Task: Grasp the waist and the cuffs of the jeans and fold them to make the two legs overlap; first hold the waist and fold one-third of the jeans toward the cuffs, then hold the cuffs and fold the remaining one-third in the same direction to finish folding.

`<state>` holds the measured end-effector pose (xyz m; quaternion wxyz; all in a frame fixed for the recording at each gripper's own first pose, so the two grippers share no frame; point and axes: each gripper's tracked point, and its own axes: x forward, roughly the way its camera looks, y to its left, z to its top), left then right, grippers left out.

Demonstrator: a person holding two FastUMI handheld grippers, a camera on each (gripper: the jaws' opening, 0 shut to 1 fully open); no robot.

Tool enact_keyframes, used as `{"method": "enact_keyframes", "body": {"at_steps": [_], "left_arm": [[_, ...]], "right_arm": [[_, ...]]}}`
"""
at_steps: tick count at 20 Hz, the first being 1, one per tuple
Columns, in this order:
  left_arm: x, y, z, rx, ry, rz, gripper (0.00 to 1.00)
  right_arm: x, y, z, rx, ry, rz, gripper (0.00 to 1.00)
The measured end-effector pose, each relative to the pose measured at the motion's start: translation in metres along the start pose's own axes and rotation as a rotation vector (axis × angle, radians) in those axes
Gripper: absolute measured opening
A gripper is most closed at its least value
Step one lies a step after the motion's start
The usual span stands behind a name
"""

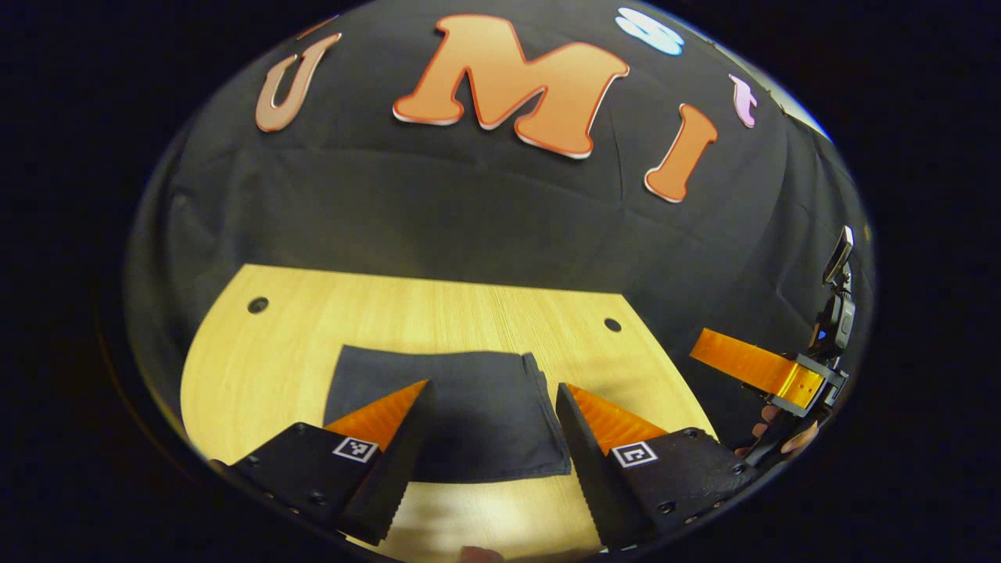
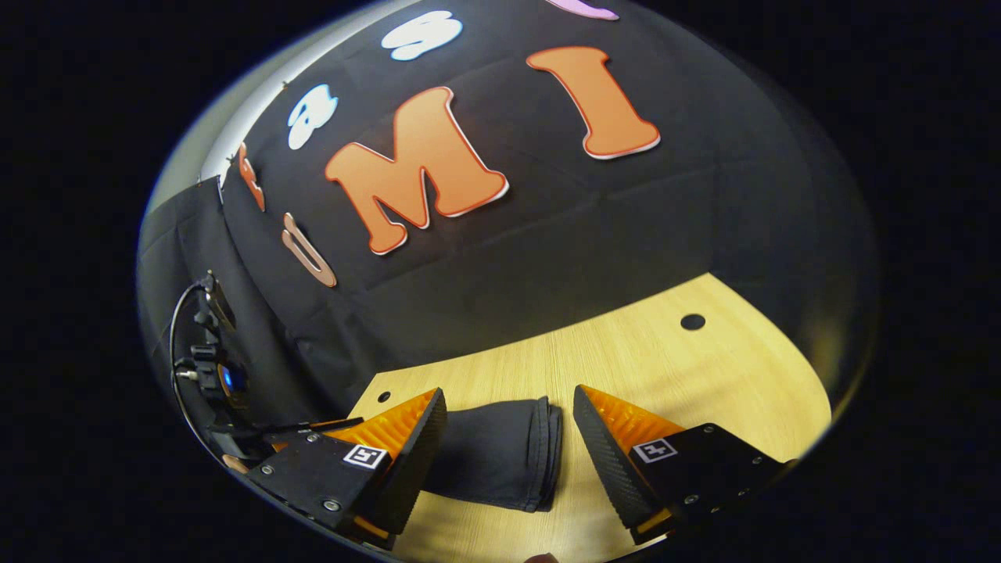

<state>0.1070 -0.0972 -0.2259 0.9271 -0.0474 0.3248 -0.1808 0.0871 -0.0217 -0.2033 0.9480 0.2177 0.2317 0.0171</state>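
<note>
Dark jeans (image 1: pixel 469 410) lie folded into a flat, compact rectangle on the light wooden table (image 1: pixel 407 313), stacked layers showing along their right edge. My left gripper (image 1: pixel 493 387) hovers above their near part, open, with nothing between its fingers. In the right gripper view the same folded jeans (image 2: pixel 500 453) show with the layered fold edge facing right. My right gripper (image 2: pixel 508 395) is held over them, open and empty. That right gripper (image 1: pixel 770 367) and the hand holding it also appear at the far right of the left gripper view, off the table's edge.
The table has round holes near its back corners (image 1: pixel 257 305) (image 1: pixel 612 324) (image 2: pixel 692 321). The black cloth wall (image 1: pixel 469 211) stands right behind the table. A dark device with cables (image 2: pixel 207 367) sits at the left of the right gripper view.
</note>
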Motion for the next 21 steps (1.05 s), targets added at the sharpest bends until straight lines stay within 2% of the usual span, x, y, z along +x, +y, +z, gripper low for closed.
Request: {"method": "enact_keyframes", "body": {"at_steps": [1,4,6,11,13,15,17,19,20,21], "left_arm": [[-0.01,0.006,0.015,0.007,-0.067,0.026,0.93],[-0.047,0.023,0.051,0.065,-0.271,0.088,0.93],[-0.066,0.027,0.064,0.1,-0.336,0.125,0.92],[-0.112,0.038,0.082,0.124,-0.445,0.135,0.92],[-0.138,0.034,0.09,0.146,-0.51,0.096,0.92],[-0.157,0.042,0.094,0.167,-0.557,0.115,0.92],[-0.174,0.051,0.088,0.178,-0.567,0.127,0.91],[-0.203,0.06,0.087,0.186,-0.577,0.134,0.91],[-0.214,0.064,0.081,0.19,-0.59,0.136,0.92],[-0.227,0.067,0.078,0.192,-0.599,0.144,0.86]], "right_arm": [[-0.002,0.005,0.007,-0.035,-0.033,-0.003,0.98],[-0.01,0.027,0.021,-0.13,-0.118,0.005,0.98],[-0.016,0.039,0.017,-0.184,-0.119,0.013,0.98],[-0.036,0.08,0.015,-0.196,-0.161,0.04,0.98],[-0.045,0.095,0.012,-0.195,-0.177,0.038,0.97],[-0.054,0.117,0.017,-0.204,-0.204,0.055,0.98],[-0.059,0.134,0.015,-0.248,-0.228,0.061,0.97],[-0.065,0.154,-0.008,-0.276,-0.169,0.088,0.98],[-0.072,0.164,-0.011,-0.286,-0.185,0.099,1.0],[-0.078,0.172,-0.012,-0.29,-0.204,0.101,0.98]]}}
